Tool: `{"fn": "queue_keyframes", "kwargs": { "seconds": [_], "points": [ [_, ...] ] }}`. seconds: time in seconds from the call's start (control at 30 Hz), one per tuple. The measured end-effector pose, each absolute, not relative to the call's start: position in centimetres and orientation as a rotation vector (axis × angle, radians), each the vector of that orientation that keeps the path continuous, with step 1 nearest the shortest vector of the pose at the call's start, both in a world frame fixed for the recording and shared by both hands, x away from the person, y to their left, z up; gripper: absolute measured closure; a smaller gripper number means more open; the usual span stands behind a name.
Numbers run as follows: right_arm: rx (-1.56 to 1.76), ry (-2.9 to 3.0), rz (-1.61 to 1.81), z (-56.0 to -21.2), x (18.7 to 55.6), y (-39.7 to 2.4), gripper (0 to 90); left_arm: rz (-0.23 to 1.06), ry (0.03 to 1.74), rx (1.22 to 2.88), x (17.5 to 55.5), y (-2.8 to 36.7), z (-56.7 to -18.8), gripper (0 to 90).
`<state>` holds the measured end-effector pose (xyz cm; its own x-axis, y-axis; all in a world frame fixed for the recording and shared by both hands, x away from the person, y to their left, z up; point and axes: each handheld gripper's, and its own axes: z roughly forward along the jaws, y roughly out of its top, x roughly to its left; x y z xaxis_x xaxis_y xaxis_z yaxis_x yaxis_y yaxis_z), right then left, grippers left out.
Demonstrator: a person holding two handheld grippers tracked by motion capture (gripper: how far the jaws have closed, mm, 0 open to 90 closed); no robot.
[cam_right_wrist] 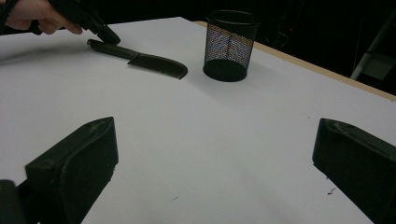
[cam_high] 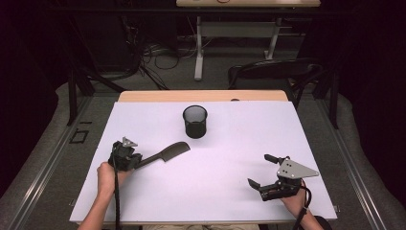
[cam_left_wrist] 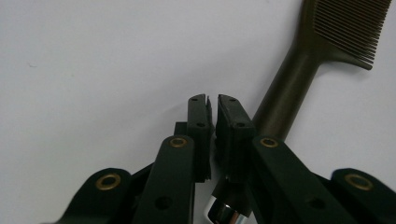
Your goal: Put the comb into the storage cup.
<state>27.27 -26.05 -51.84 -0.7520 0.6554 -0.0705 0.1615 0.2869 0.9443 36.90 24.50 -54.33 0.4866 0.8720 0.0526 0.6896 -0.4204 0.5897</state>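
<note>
A dark comb [cam_high: 165, 154] lies flat on the white table top, teeth end toward the middle, handle toward my left gripper [cam_high: 140, 163]. In the left gripper view the two pads of that gripper [cam_left_wrist: 212, 100] stand almost together with only a thin slit and nothing between them. The comb's handle [cam_left_wrist: 285, 88] runs beside and under the right-hand jaw. My right gripper [cam_high: 258, 169] rests near the front right of the table, jaws wide apart over bare table [cam_right_wrist: 215, 125]. From there the comb [cam_right_wrist: 154, 61] and the left gripper [cam_right_wrist: 105, 33] lie farther off.
A black mesh cup [cam_high: 195, 122] stands upright at the back middle of the white sheet [cam_high: 215, 191], a little beyond the comb's teeth. The wooden table edge [cam_high: 201, 96] runs behind it. A chair [cam_high: 277, 72] sits past the far edge.
</note>
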Motion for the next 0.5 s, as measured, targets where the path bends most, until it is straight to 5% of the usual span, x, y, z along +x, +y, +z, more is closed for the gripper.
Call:
{"fn": "queue_keyframes", "kwargs": {
  "seconds": [0.5],
  "points": [
    [0.732, 2.119, 1.471, -51.9, 27.3, -26.0, 0.0, 0.522, 1.261, 2.203, 36.9, 25.2, -52.4, 44.4]
  ]
}}
